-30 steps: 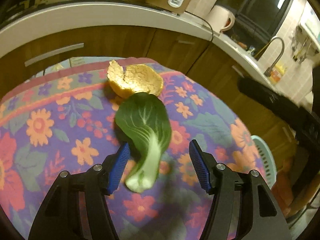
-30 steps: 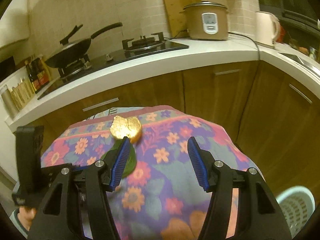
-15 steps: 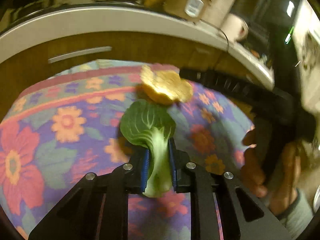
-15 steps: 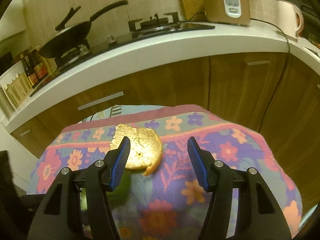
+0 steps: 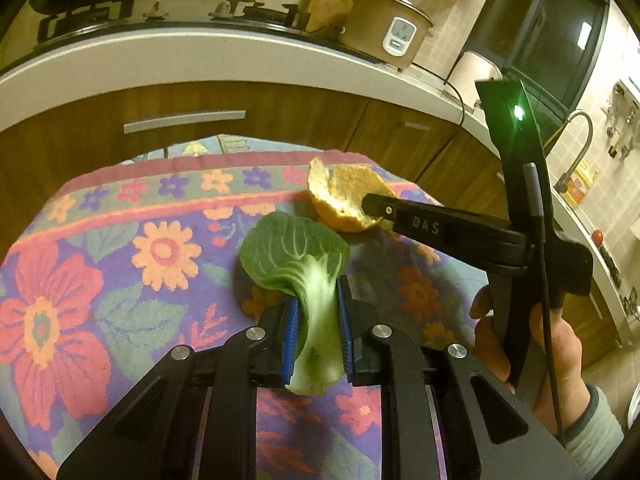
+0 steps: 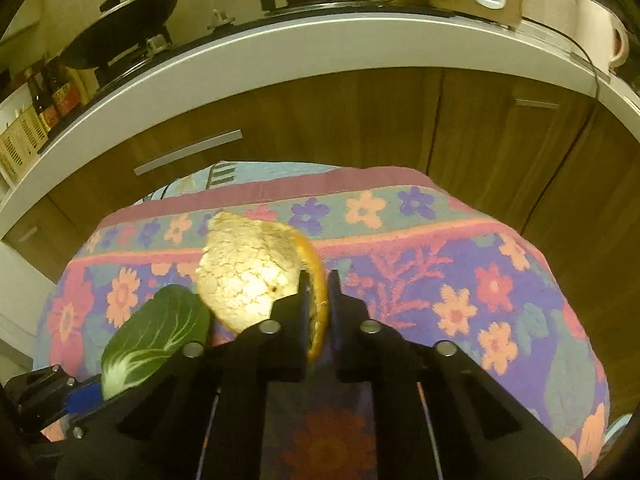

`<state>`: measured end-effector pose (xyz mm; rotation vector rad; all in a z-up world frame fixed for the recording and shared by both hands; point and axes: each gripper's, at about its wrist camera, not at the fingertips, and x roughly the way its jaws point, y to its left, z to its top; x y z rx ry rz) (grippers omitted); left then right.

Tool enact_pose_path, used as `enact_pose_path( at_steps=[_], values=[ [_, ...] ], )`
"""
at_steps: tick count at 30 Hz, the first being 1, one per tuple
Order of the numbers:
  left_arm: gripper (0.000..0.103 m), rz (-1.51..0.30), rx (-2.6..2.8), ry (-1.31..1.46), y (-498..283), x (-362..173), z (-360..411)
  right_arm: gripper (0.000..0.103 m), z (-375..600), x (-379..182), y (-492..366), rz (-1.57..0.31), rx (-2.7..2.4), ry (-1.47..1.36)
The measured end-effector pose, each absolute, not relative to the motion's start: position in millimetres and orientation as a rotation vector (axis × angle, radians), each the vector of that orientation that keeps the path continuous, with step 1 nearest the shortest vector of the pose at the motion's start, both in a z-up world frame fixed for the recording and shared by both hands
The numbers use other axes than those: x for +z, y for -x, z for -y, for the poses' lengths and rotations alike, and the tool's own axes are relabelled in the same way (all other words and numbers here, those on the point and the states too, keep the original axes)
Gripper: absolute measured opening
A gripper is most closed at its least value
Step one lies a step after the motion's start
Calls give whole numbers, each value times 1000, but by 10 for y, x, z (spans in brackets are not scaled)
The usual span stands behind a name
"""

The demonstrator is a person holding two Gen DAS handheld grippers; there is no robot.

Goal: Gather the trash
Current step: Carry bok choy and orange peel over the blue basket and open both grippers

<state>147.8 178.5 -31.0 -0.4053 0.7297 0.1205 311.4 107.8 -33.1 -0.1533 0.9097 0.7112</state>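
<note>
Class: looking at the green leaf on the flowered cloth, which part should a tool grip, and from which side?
Grip the leaf by its thick pale stalk, approaching from the stalk end. It is firm and narrow; the blade is floppy. The left tool holds it there.

You are seeing one legible marking: "DAS" in pale letters on black finger of right gripper (image 5: 374, 206), left wrist view. Rice cooker (image 5: 386, 36) panel print is staying too small to read.
</note>
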Motion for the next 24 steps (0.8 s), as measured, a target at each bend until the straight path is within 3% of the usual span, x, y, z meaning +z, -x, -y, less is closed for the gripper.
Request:
enact_pose_path(
  at_steps=[10,24],
  values=[
    [16,-705,41,377,-1370,-143,-1404,3,-207,-152,-2870,-882,613,82],
    [16,-736,-269,256,-1426,-130,77,3,1888,39,-2193,-795,437,-123]
  ],
)
